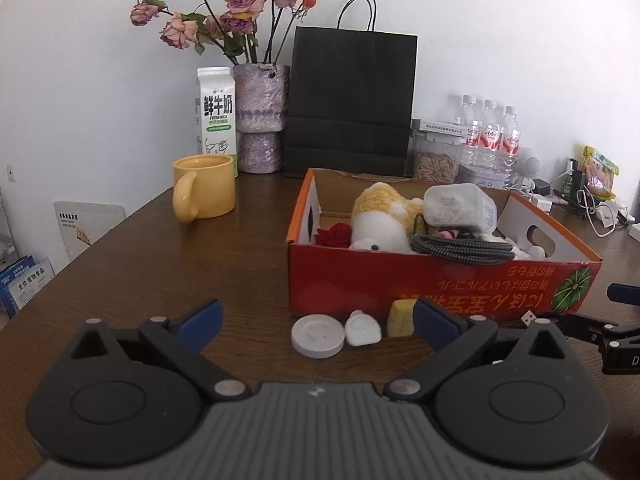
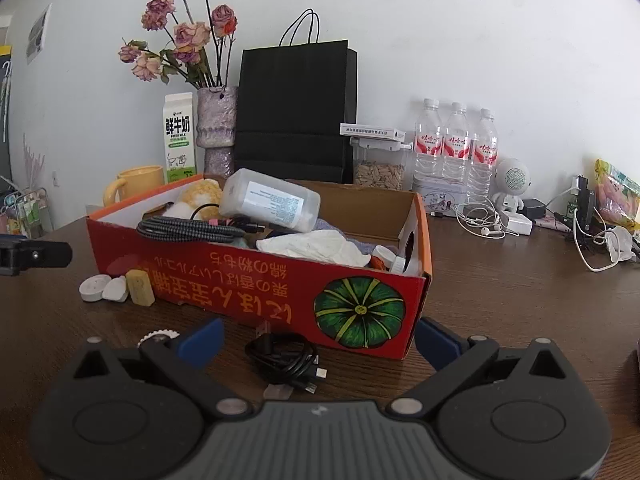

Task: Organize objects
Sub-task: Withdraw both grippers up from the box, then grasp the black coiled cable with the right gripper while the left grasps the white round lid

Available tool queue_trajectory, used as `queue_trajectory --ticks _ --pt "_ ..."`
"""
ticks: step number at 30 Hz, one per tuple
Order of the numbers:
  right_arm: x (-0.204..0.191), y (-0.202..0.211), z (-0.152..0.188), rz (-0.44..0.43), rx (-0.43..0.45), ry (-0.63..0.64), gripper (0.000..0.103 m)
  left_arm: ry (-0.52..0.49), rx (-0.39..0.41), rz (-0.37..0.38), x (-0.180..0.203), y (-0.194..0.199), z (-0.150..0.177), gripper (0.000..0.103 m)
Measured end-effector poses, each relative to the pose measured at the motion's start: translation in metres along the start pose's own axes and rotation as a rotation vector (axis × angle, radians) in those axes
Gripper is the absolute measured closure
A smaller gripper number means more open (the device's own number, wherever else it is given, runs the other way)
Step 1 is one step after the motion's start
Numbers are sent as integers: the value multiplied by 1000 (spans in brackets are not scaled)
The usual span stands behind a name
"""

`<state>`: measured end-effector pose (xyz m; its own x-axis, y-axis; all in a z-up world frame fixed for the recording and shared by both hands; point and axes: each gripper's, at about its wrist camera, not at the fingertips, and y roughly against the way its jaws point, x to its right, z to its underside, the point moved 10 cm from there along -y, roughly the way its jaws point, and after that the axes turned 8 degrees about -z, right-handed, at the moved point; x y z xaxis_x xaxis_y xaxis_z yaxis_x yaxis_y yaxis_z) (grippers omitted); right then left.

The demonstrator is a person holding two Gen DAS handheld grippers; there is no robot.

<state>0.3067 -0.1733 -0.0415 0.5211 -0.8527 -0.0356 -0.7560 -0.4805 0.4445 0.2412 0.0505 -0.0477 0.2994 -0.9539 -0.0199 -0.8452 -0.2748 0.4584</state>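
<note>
Right at the middle of the brown wooden counter (image 1: pixel 132 264) sits the red cardboard box (image 1: pixel 420 284), open at the top and printed with a green pumpkin (image 2: pixel 358 312) on its near wall. Inside it lie a yellow-and-white plush toy (image 1: pixel 384 216), a clear plastic jar (image 2: pixel 270 199) tipped on its side, a coiled braided cable (image 1: pixel 460 248), a red fabric flower (image 1: pixel 334 236) and crumpled white tissue (image 2: pixel 316 246).

Against the box's near wall, towards its left end, three small things stand in a row on the counter: a round white disc (image 1: pixel 318 336), a small white rounded piece (image 1: pixel 362 328) touching it, and a yellow block (image 1: pixel 400 318) just beside that.

Nearer, in front of the box, a black cable (image 2: pixel 284 356) lies coiled, its plugs pointing towards the camera.

The left tongs (image 1: pixel 318 326) are spread wide and grip nothing; the disc and white piece lie between their blue tips, and the right blue tip overlaps the yellow block in the view, though contact cannot be told. The right tongs (image 2: pixel 318 340) are likewise spread wide and empty, the black cable lying between and just ahead of the fingers.

Further off, a yellow mug (image 1: pixel 204 188) stands left of the box, with a milk carton (image 1: pixel 216 114), a vase of dried roses (image 1: pixel 260 116) and a black paper bag (image 1: pixel 348 100) along the far wall. To the right stand three water bottles (image 2: pixel 456 148), a seed container (image 2: pixel 378 172) and a tangle of chargers and earphones (image 2: pixel 492 222).
</note>
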Motion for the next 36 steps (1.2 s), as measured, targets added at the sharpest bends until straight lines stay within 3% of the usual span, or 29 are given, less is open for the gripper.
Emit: queue_trajectory --ticks 5,14,17,19,23,30,36 --pt "1 -11 8 3 -78 -4 5 -17 -42 -16 -16 2 12 0" --pt "-6 -36 15 18 -182 27 24 -28 -90 -44 -22 -5 25 0" --pt "-9 -41 13 3 -184 30 38 -42 -109 -55 -21 -12 28 0" --pt "-14 -41 13 -20 -180 38 61 -44 -126 -59 -22 -17 31 0" --pt "-20 -39 11 -30 -170 63 61 -39 -151 -49 -22 -27 31 0" --pt "-13 -23 0 -8 -72 32 61 -43 -198 -69 -22 -54 26 0" --pt "-9 -22 -1 -10 -63 16 61 -52 -225 -69 -17 -69 25 0"
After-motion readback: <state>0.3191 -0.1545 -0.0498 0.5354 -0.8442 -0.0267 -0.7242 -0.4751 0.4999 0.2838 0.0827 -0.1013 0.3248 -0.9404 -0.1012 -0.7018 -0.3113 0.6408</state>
